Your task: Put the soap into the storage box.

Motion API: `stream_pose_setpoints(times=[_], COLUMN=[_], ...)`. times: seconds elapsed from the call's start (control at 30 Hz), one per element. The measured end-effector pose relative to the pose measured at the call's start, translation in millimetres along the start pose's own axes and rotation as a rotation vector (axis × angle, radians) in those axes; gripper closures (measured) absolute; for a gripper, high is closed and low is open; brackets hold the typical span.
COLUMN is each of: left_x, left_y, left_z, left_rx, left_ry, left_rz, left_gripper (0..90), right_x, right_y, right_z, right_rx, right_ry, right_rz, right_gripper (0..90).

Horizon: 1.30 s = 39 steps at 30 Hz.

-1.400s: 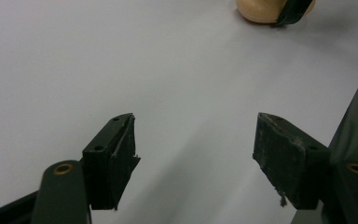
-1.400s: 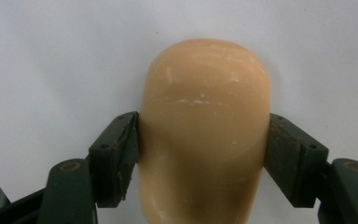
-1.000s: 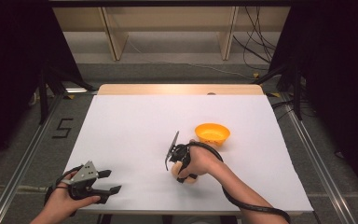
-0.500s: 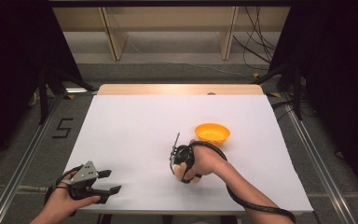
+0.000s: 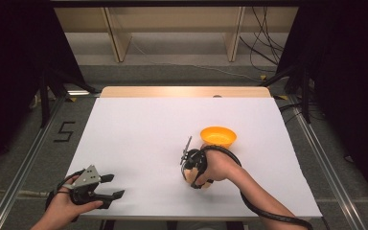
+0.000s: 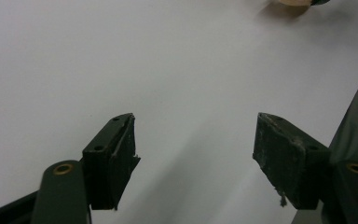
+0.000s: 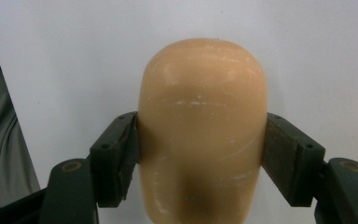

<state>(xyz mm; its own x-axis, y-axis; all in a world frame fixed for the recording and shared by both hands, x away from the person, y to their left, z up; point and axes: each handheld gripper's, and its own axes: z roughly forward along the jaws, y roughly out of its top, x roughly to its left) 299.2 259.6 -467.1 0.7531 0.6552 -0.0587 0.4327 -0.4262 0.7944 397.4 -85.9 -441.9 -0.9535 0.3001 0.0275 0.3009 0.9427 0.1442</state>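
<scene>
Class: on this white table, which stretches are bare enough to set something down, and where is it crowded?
Bare: the table's far half and middle, between the left tongs and the right tongs. Crowded: around the orange bowl, where the right tongs grip a tan rounded object.

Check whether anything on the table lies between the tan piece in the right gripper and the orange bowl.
Nothing visible does. The right gripper clamps the tan rounded piece, and only bare white table shows between it and the orange bowl.

A lab or test room: a white-topped table [image 5: 139,129] stands between metal floor rails [image 5: 26,158], with dark curtains [image 5: 9,72] beside it, loose cables [image 5: 263,52] and a taped floor number [image 5: 63,132].
</scene>
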Motion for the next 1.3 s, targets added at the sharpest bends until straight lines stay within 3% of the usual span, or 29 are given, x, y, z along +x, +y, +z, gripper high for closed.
stream_pose_setpoints(times=[0.17, 0.33, 0.4, 0.47, 0.53, 0.67, 0.7, 0.77, 0.83, 0.87, 0.93, 1.03, 1.07, 1.1, 1.17, 1.23, 1.27, 1.3], left_x=[0.2, 2.3, 1.1, 1.0, 1.2, 2.2, 2.3, 2.3, 2.2, 2.2, 2.2, 2.2, 2.1, 2.1, 2.2, 2.4, 2.2, 2.2], left_y=[0.0, 0.6, 0.1, 0.1, 0.4, 0.3, 0.4, 0.3, 0.1, 0.2, 0.4, 0.4, 0.4, 0.4, 0.2, 0.3, 0.5, 0.2], left_z=[-0.1, -0.8, -0.6, -0.8, -1.3, -0.5, -0.5, -0.2, 0.1, -0.3, -0.5, -0.4, -0.4, -0.4, 0.1, 0.1, -0.4, 0.1], left_rx=[-0.003, 0.0, 0.002, 0.002, 0.006, -0.003, -0.003, -0.005, -0.008, -0.003, -0.003, -0.002, -0.003, -0.002, -0.009, -0.008, -0.003, -0.009], left_ry=[0.001, 0.006, 0.005, 0.005, -0.005, 0.003, 0.002, 0.001, 0.001, 0.002, 0.003, 0.003, 0.002, 0.002, 0.001, 0.003, 0.002, 0.001], left_rz=[0.0, 0.028, 0.004, 0.001, -0.005, 0.018, 0.018, 0.017, 0.017, 0.017, 0.018, 0.017, 0.017, 0.017, 0.015, 0.017, 0.016, 0.014], left_gripper=[29.3, 29.4, 29.3, 29.3, 29.3, 29.3, 29.4, 29.3, 29.3, 29.3, 29.3, 29.4, 29.4, 29.3, 29.4, 29.3, 29.3, 29.3], right_x=[-1.6, -2.6, -1.4, -2.5, -2.0, -1.9, -3.3, -3.1, -3.9, -3.1, -4.6, -3.7, -5.6, -5.0, -6.2, -6.3, -8.2, -7.7], right_y=[-7.2, -13.5, -15.4, -17.8, -20.0, -24.6, -25.7, -27.8, -29.1, -30.8, -32.6, -35.6, -36.8, -37.9, -39.8, -41.8, -42.5, -43.2], right_z=[-2.6, -5.9, -6.8, -5.9, -6.0, -6.1, -5.5, -6.5, -6.7, -7.6, -8.1, -9.4, -9.1, -10.0, -9.8, -10.9, -10.4, -10.9], right_rx=[-0.02, -0.054, -0.05, -0.07, -0.063, -0.072, -0.09, -0.085, -0.096, -0.088, -0.093, -0.1, -0.107, -0.096, -0.111, -0.099, -0.114, -0.113], right_ry=[-0.008, -0.017, -0.021, -0.017, -0.021, -0.02, -0.016, -0.026, -0.006, -0.028, -0.031, -0.018, -0.031, -0.035, -0.027, -0.032, -0.03, -0.033], right_rz=[0.004, 0.015, 0.034, 0.016, 0.031, 0.053, 0.035, 0.054, 0.043, 0.071, 0.05, 0.074, 0.05, 0.076, 0.068, 0.092, 0.058, 0.076], right_gripper=[33.5, 33.5, 33.5, 33.5, 33.5, 33.5, 33.5, 33.5, 33.5, 33.5, 33.5, 33.5, 33.5, 33.5, 33.5, 33.5, 33.5, 33.5])
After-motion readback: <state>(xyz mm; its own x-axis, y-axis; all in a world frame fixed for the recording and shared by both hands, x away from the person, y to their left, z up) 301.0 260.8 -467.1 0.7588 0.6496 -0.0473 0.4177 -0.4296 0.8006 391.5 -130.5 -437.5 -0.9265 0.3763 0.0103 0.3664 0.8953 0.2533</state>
